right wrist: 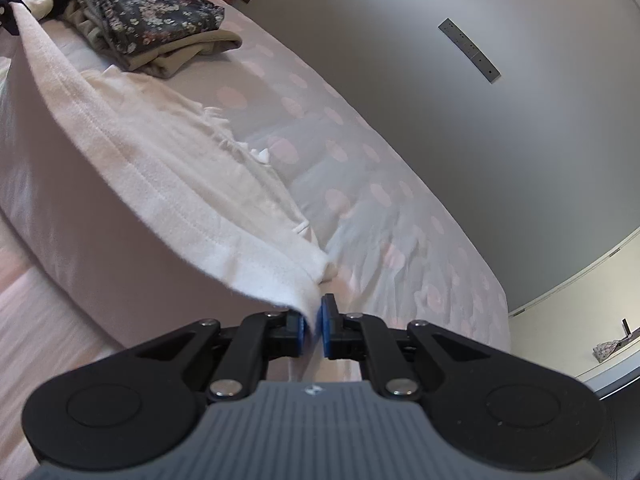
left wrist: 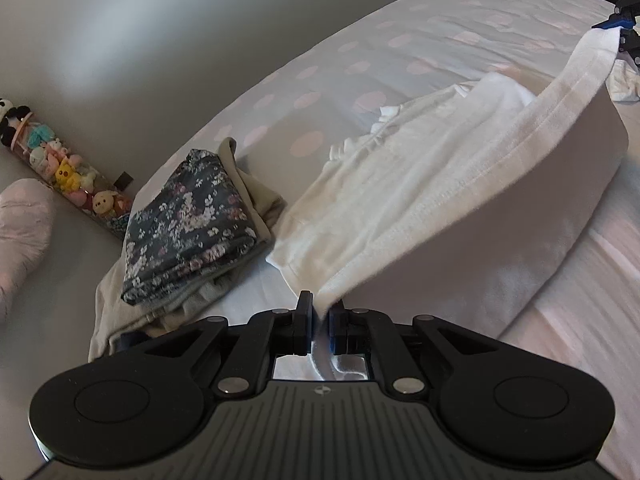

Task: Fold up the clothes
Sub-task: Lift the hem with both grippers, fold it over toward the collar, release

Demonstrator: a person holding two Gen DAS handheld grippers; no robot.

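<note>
A polka-dot bed (left wrist: 420, 32) lies ahead of both pairs of fingers. Across it the white garment (left wrist: 420, 184) hangs stretched, its hem pinched at one corner by the left gripper (left wrist: 319, 316) and at the other by the right gripper (right wrist: 312, 322). Folded floral clothes (left wrist: 188, 220) sit left of the left fingers.

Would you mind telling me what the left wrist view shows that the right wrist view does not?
Only the left wrist view shows the clear tube of small plush toys along the wall. Only the right shows the pale shelf at its right edge. Both share the white knit garment, stretched between the shut left gripper and right gripper, and the dark floral folded cloth.
</note>
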